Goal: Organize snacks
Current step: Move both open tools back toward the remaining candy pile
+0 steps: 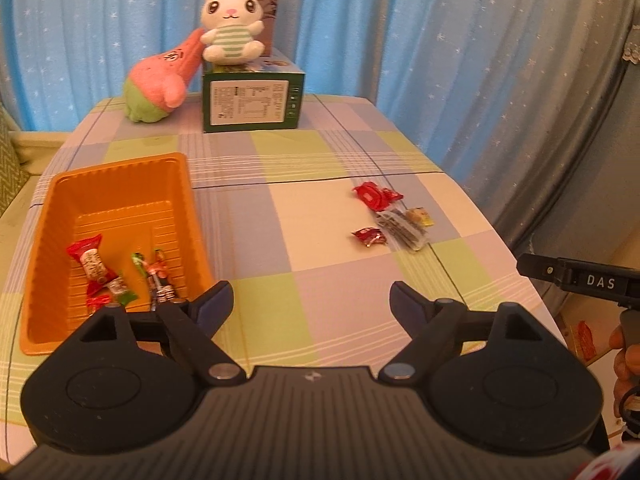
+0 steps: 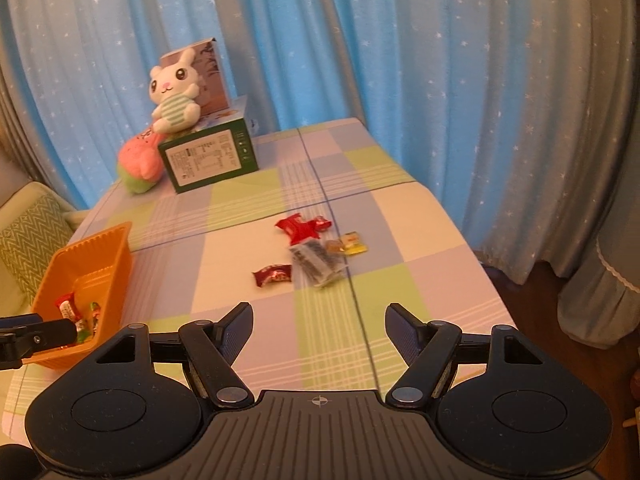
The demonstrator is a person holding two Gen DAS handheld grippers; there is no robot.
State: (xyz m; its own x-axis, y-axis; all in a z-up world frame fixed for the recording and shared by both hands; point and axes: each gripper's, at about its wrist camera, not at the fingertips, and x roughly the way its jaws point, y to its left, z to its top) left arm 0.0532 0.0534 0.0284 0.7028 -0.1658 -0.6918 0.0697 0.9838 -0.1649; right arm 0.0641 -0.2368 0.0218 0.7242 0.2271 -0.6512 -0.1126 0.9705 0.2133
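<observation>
Right wrist view: the right gripper (image 2: 319,328) stands released with nothing between its jaws, pointed down over the checked table (image 2: 408,288). Straight ahead of it, a little to the left, lies the small red snack (image 2: 273,274), its long axis running across the line of the fingers; just beyond are the clear packet (image 2: 318,263), the yellow sweets (image 2: 347,247) and the big red snack (image 2: 301,227), all loose on the cloth in one cluster. The right gripper is probably the nearer one to that cluster, which sits well right of the left gripper (image 1: 312,300); that one is also released and empty, its left jaw at the near corner of the orange bin (image 1: 120,184). The bin holds several wrapped snacks (image 1: 120,276) at its near end; its far end is bare. At the far edge stand a green box (image 1: 252,100) with a rabbit toy (image 1: 232,24) on top and a pink toy (image 1: 160,84) beside it.
</observation>
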